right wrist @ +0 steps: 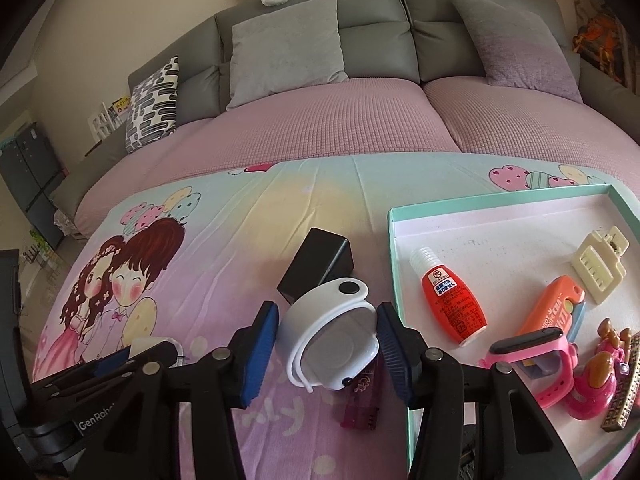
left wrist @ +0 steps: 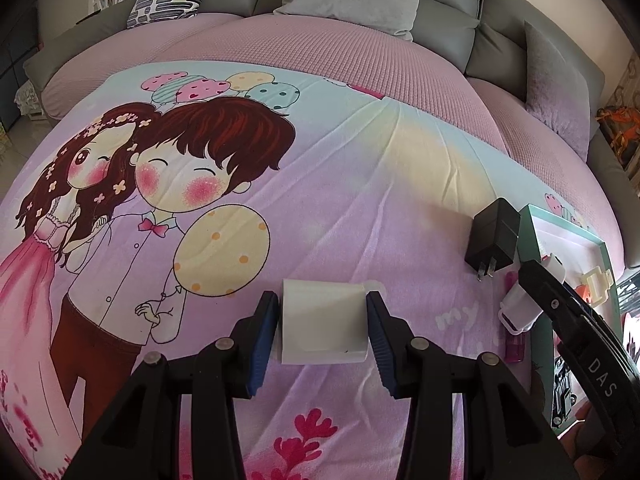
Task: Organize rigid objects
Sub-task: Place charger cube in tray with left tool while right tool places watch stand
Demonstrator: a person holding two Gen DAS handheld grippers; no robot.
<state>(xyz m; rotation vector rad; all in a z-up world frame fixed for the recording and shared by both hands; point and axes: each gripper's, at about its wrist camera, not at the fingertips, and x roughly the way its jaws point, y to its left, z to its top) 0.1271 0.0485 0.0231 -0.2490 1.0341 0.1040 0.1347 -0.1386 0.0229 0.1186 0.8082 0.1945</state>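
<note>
My left gripper is shut on a white rectangular box, its blue pads against the box's two short sides, low over the cartoon bedsheet. My right gripper is shut on a white round device with a strap, held just left of the teal-rimmed tray. In the left wrist view the same device shows beside the tray rim. A black plug charger lies on the sheet behind the device, also visible as the charger. A pink translucent piece lies under the device.
The tray holds a red bottle, a cream hair clip, an orange case, a pink watch, a pink toy and a brown barrette. Grey cushions line the sofa back.
</note>
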